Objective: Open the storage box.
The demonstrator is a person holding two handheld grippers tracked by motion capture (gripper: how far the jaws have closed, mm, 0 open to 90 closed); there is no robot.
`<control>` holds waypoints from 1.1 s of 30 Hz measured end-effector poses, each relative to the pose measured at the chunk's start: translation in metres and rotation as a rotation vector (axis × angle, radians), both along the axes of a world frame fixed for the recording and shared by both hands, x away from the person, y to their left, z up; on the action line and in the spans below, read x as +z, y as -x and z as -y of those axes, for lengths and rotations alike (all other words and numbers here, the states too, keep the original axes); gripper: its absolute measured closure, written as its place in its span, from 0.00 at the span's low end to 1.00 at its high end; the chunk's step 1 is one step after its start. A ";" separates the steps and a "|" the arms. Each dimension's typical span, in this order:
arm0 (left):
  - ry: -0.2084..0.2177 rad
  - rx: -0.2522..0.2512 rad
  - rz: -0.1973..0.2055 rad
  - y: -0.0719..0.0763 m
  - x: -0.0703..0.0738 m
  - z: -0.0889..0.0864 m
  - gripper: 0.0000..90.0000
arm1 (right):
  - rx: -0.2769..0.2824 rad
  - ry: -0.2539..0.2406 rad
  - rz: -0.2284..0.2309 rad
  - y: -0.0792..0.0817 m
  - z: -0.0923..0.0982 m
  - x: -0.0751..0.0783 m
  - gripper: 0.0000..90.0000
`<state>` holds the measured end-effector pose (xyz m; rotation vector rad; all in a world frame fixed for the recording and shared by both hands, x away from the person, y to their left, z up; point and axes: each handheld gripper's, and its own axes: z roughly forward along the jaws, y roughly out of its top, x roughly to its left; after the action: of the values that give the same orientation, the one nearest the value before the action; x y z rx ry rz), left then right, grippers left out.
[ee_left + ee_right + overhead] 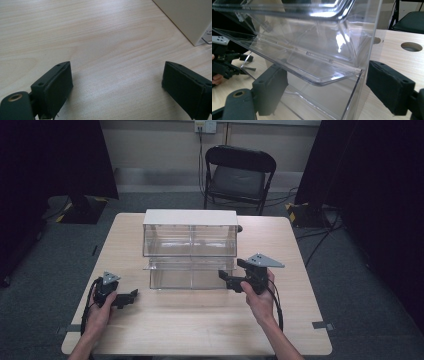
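A clear plastic cabinet [190, 251] with a white top [190, 216] and two tiers stands at the middle of the wooden table [200, 330]. My right gripper [223, 277] is open at the cabinet's lower front right corner. In the right gripper view the jaws of my right gripper [327, 85] stand wide on either side of the cabinet's [312, 50] clear corner edge, where a clear flap slants outward. My left gripper [131, 296] rests low at the table's left, open, with bare wood between the jaws of the left gripper [117, 82]. A white side of the cabinet [185, 17] shows ahead of it.
A black folding chair [239, 172] stands behind the table. A round hole [411, 46] is cut in the tabletop near the cabinet's far right. Dark curtains flank the room. Bare wood lies along the table's front.
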<state>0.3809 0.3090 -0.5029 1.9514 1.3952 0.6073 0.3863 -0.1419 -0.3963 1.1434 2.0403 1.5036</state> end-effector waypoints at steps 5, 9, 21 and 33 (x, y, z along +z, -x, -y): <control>0.000 0.000 0.000 0.000 0.000 0.000 0.10 | -0.001 -0.009 -0.004 -0.004 0.000 0.002 0.18; 0.000 0.000 -0.001 0.000 0.000 0.000 0.10 | -0.008 -0.024 -0.001 -0.007 0.001 0.006 0.18; 0.000 0.000 0.000 0.000 0.000 0.000 0.10 | 0.019 -0.027 -0.010 -0.014 0.002 0.013 0.17; 0.001 0.001 -0.001 0.000 0.000 0.000 0.10 | 0.021 -0.035 -0.005 -0.014 0.002 0.012 0.17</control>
<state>0.3807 0.3089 -0.5029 1.9504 1.3971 0.6068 0.4002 -0.1441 -0.3838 1.1434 2.0440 1.5533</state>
